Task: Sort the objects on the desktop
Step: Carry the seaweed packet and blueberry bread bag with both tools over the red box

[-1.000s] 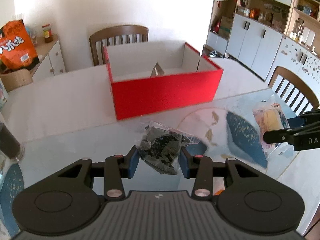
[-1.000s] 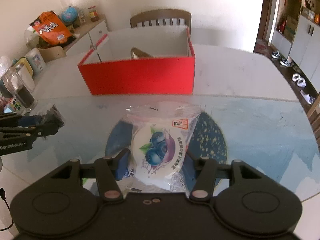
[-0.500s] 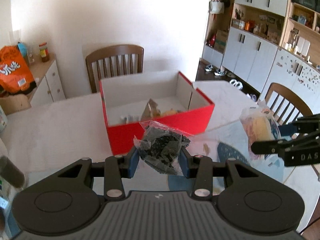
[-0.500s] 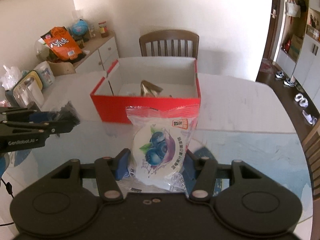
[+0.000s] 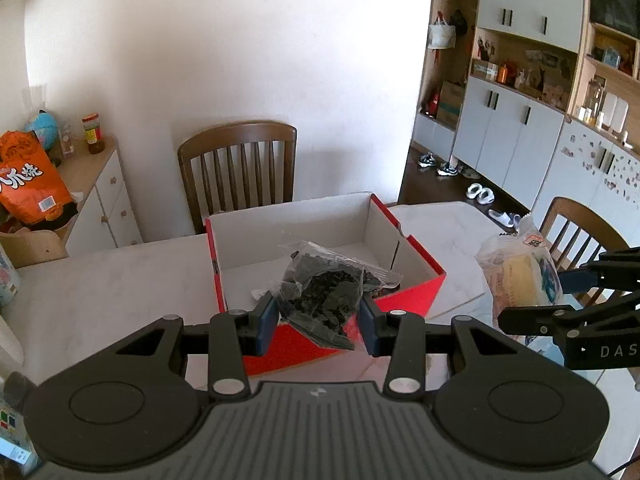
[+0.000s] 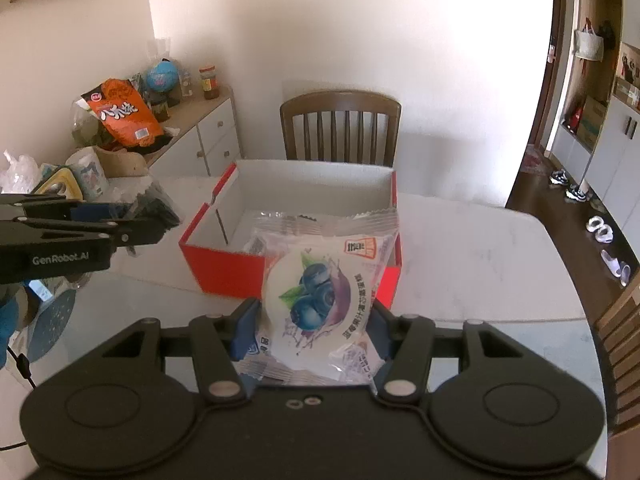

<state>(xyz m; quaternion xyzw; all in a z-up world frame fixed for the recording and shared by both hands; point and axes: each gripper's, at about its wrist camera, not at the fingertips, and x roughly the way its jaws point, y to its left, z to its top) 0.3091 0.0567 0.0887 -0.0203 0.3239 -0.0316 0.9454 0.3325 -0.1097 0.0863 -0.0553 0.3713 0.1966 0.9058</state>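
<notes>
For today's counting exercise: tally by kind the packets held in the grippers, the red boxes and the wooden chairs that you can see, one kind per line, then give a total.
Packets held in grippers: 2 (dark dried-food bag in the left gripper, blueberry pastry packet in the right gripper)
Red boxes: 1
Wooden chairs: 2
Total: 5

The left gripper (image 5: 318,322) and the right gripper (image 6: 311,330) are both tilting downward, jaws partly closed, each clamping a packet.
</notes>
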